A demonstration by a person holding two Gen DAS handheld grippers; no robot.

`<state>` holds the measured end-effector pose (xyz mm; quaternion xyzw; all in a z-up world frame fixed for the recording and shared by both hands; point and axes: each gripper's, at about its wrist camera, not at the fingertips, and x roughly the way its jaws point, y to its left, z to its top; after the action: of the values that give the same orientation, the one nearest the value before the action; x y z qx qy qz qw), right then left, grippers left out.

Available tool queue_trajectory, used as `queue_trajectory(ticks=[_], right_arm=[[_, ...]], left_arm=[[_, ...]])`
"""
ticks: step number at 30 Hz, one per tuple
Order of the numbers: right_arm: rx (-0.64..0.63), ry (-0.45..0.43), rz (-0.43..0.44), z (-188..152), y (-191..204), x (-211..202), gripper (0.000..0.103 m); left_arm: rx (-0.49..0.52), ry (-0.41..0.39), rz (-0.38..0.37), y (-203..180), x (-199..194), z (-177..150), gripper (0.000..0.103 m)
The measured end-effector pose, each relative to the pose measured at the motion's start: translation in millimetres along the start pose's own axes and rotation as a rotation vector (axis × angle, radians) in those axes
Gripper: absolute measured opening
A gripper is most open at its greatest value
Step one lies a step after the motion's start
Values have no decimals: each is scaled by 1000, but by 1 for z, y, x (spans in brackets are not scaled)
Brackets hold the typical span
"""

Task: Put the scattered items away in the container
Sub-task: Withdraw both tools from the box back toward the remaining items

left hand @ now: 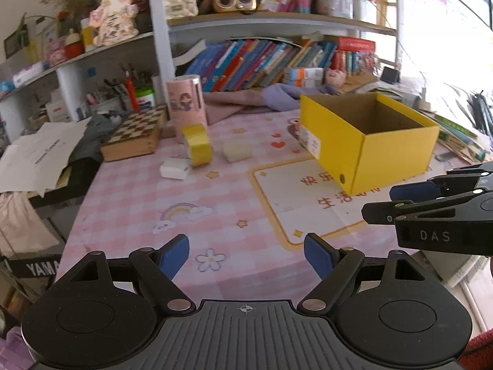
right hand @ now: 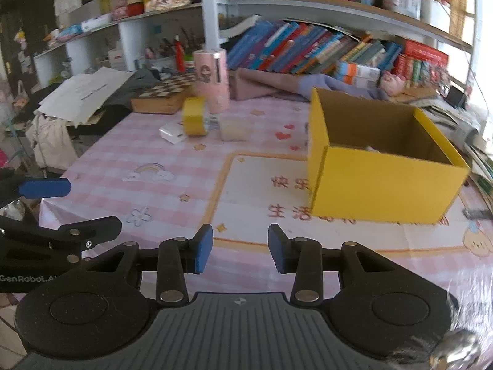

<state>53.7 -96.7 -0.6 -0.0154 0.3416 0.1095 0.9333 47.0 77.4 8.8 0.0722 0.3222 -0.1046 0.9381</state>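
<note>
Left wrist view gives me a broad stretch of bare pink checked surface (left hand: 129,191) between my left claw (left hand: 246,259) and the clutter at the far side; its near-left edge drops off toward a black strip lettered "YAMA". My left claw stands wide, nothing between its pads. My right claw (right hand: 240,251) is narrower, its jaws opening, also with nothing between them; its housing reads "DAS" from the left, while the left claw's housing reads "GenRobot.AI" from the right.

Yellow box (right hand: 382,160) sits open-topped on the right part of the surface, its long axis running away from me, one corner turned my way and a white label on its left end. Well apart from it, at far left, lie a white block (left hand: 175,168), a yellow tape roll (left hand: 198,145) standing on edge and a pale cube (left hand: 237,151), close together before a pink cylinder (left hand: 188,106) and a chessboard box (left hand: 135,137).
</note>
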Motion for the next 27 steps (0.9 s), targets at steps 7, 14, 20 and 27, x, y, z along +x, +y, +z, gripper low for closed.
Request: queue_trajectory(ticks=[7,14,20,27], right_arm=[[-17,-6,10,11,3,6,39],[-33,3,14,15,4,12,39],[-31,18,27,21,1,29,39],[-32,39,49,35,2,55,39]], left_arm=[[-24,-2,7,3,8,3,84],[-47,7,-2,5,22,5,84],[-49,32,8,10,39,8,84],[-67,54,30,22,60,15,84]])
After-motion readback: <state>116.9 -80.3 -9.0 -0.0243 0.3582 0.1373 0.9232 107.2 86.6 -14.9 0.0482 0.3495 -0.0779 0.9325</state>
